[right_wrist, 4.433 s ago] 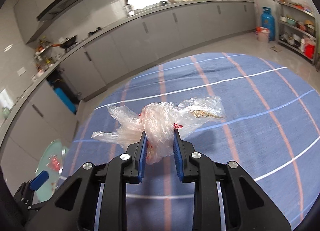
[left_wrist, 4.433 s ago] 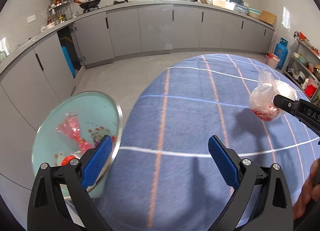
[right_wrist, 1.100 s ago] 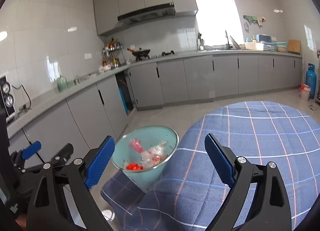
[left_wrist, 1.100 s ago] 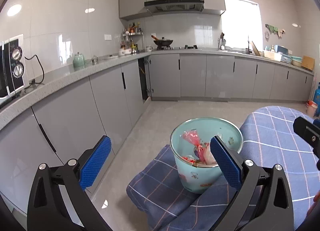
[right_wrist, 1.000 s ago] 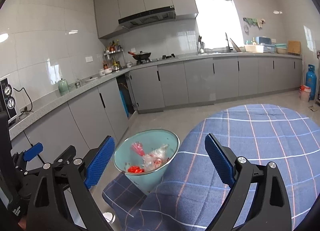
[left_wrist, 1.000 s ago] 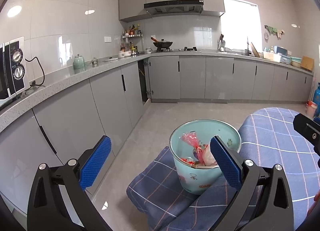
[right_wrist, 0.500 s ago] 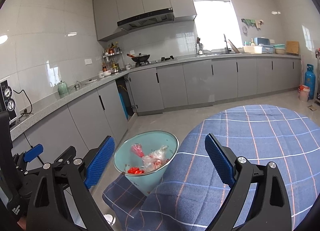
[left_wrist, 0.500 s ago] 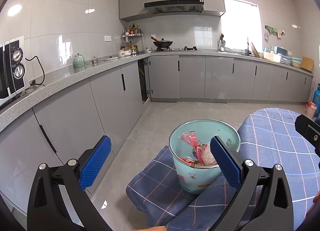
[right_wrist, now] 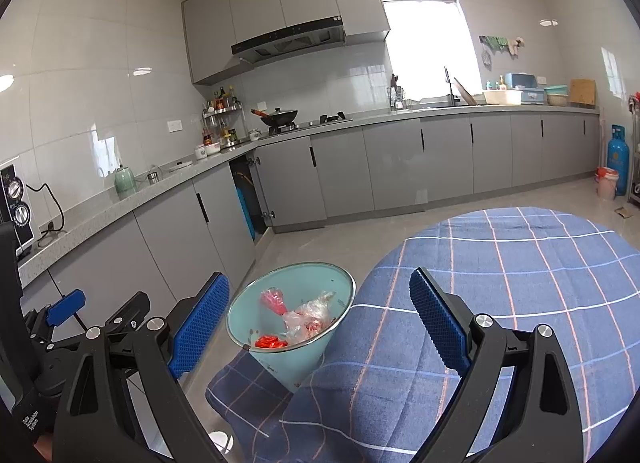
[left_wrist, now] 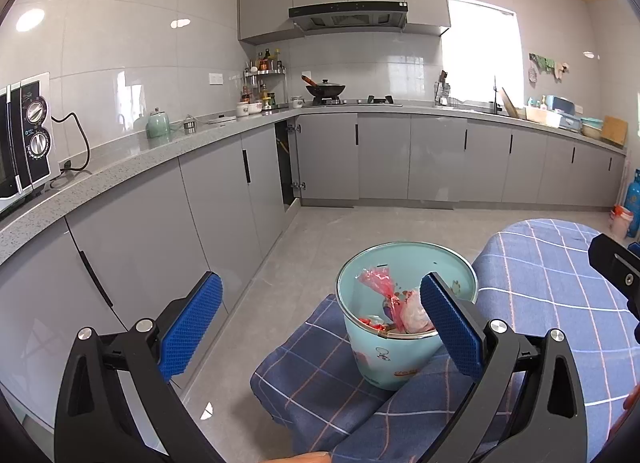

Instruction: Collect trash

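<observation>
We are holding both grippers above the pale green bin (right_wrist: 291, 327), which stands just left of the desk (right_wrist: 520, 283), pressed into the hanging cloth. The trash bags (right_wrist: 304, 321) are lying inside it. Our right gripper (right_wrist: 320, 327) is framing the bin between wide-open, empty jaws; our left gripper (left_wrist: 320, 327) is equally wide open, holding nothing.

left gripper (left_wrist: 320, 319) pad hides part of the bin's (left_wrist: 404, 263) trash.
</observation>
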Motion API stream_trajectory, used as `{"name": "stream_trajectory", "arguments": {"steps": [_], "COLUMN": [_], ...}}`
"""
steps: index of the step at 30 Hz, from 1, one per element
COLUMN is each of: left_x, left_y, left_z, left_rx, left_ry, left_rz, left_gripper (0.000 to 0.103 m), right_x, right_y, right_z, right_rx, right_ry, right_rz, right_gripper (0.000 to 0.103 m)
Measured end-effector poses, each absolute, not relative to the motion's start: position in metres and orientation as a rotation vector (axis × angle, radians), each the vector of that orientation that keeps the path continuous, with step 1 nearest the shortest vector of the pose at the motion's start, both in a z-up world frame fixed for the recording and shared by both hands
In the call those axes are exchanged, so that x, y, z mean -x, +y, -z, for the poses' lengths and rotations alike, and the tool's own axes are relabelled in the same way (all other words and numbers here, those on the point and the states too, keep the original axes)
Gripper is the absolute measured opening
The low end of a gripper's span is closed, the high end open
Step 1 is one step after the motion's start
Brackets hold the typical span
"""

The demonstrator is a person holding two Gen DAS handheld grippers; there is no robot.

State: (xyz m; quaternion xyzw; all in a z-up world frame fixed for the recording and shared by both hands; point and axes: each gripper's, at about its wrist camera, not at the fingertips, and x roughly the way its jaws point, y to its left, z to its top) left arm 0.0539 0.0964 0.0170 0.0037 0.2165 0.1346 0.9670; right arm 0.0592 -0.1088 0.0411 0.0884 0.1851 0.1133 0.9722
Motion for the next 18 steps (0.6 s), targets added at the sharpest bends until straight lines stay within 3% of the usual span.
{"name": "stream_trajectory", "arguments": {"steps": [18], "left_x": [-0.0536], "left_y": [0.0946], "left_z": [-0.018], "left_rx": [-0.007], "left_ry": [0.438], "left_rz": [-0.266], "left_gripper": [0.097], "right_x": [-0.0588], "right_y": [-0.1112], "right_z": [-0.0404], "right_rx": [-0.185], "right_ry": [0.375], "right_rz": [-0.23], "right_gripper": [0.09]}}
